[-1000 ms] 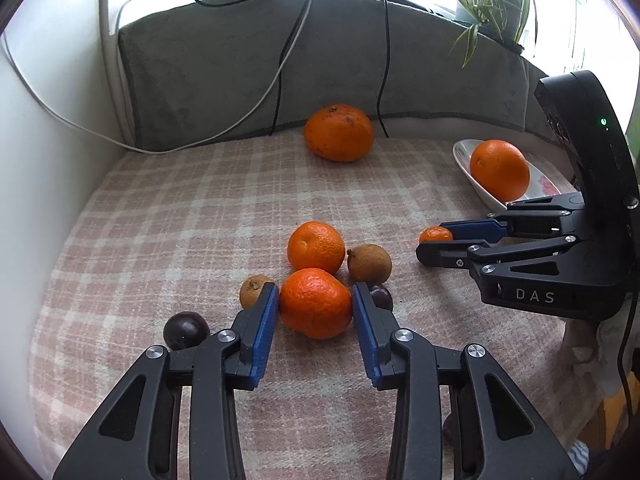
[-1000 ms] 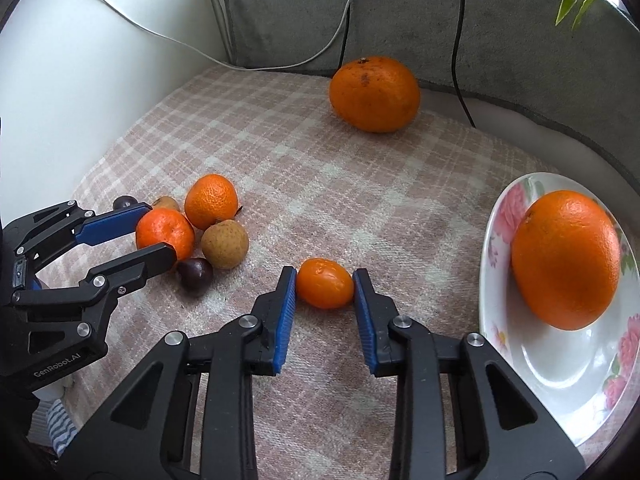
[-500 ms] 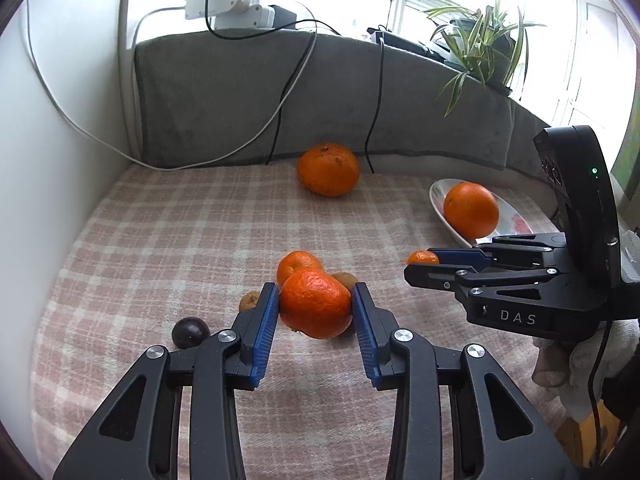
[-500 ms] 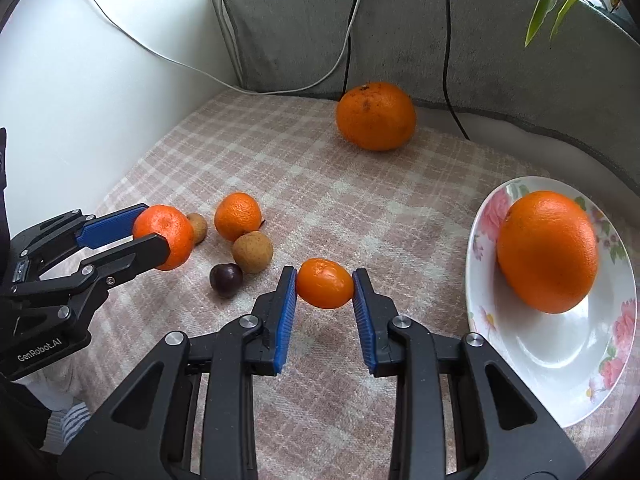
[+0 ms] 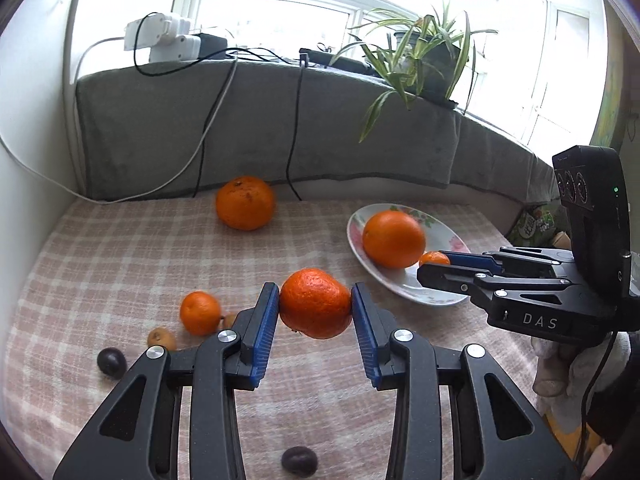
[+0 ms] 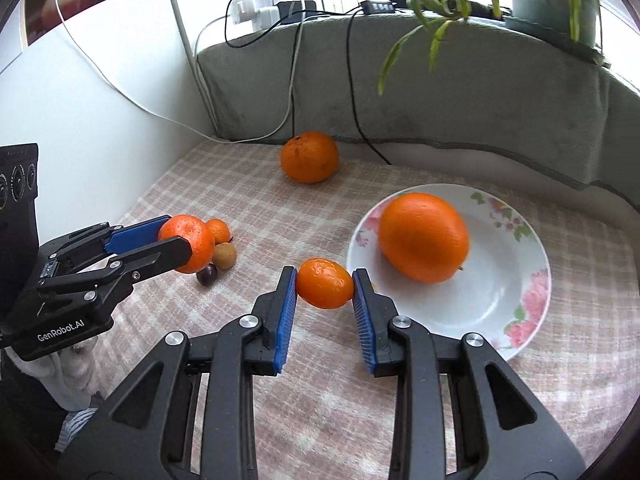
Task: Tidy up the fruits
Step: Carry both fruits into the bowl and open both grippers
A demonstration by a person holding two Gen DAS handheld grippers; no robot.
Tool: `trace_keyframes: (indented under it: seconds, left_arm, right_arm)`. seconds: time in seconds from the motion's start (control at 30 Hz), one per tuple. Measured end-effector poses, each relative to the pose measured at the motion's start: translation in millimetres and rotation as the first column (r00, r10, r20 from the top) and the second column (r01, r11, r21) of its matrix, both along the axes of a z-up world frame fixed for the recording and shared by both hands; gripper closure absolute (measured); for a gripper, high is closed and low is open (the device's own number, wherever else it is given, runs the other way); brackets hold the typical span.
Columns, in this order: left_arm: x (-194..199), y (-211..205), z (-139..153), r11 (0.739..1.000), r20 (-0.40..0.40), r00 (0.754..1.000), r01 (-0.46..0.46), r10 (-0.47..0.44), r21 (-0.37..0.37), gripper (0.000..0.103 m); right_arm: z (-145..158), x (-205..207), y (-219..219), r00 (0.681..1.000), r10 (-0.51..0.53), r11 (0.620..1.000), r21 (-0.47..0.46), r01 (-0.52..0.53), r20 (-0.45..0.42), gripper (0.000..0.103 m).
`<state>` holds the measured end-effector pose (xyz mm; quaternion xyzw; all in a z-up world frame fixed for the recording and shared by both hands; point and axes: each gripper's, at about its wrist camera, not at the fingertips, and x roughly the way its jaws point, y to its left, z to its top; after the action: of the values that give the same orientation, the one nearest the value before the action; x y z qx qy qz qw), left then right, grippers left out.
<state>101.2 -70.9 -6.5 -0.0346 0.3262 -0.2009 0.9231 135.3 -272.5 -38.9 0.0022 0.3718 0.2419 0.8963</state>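
Observation:
My left gripper (image 5: 315, 304) is shut on a mandarin (image 5: 315, 303) and holds it above the checked cloth; it also shows in the right wrist view (image 6: 188, 249). My right gripper (image 6: 325, 285) is shut on a small orange kumquat (image 6: 325, 284), held just left of the white flowered plate (image 6: 488, 312). A large orange (image 6: 423, 237) lies in the plate. In the left wrist view the kumquat (image 5: 434, 258) hangs over the plate's rim (image 5: 404, 284).
A second large orange (image 5: 245, 202) sits at the back by the grey cushion. A small mandarin (image 5: 199, 313), brown longans (image 5: 161, 338) and dark round fruits (image 5: 111, 362) (image 5: 299, 461) lie on the cloth. Cables hang down the cushion; a plant stands on the sill.
Both grippers have lifted their fruit and moved right toward the plate. The left mandarin has left the fruit cluster; the kumquat now hangs at the plate's edge.

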Motion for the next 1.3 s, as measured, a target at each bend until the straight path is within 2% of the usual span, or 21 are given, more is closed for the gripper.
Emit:
trace_keyframes:
  seconds: [0.23,0.6,0.83,1.3]
  left_arm:
    - [2.8,-36.9,1.7,0.998,-0.006,0.998,0.06,-0.06,-0.01,0.067]
    - [9.3,-94.7,-4.1,0.989,-0.022,0.989,0.144,-0.143,0.02,0.067]
    - [14.3,-116.5,-11.6,0.986,-0.041,0.986,0.164,-0.162,0.039,0.067]
    - [23.4,-129.5,-13.6,0.983,-0.051,0.985,0.17,-0.167,0.064,0.067]
  right_arm:
    - [4.3,-0.1,-49.5,0.996,-0.091,0.996,-0.001,0.091,0.008,0.074]
    - [-3.8,16.1,-105.8,0.982,-0.187,0.982,0.002,0.187,-0.016,0.074]
    - [-13.4,29.1,-119.0,0.979,-0.201,0.98,0.004,0.201,-0.041,0.074]
    - [-19.1,43.3,-121.2,0.978,-0.203,0.979,0.014,0.204,-0.058,0.074]
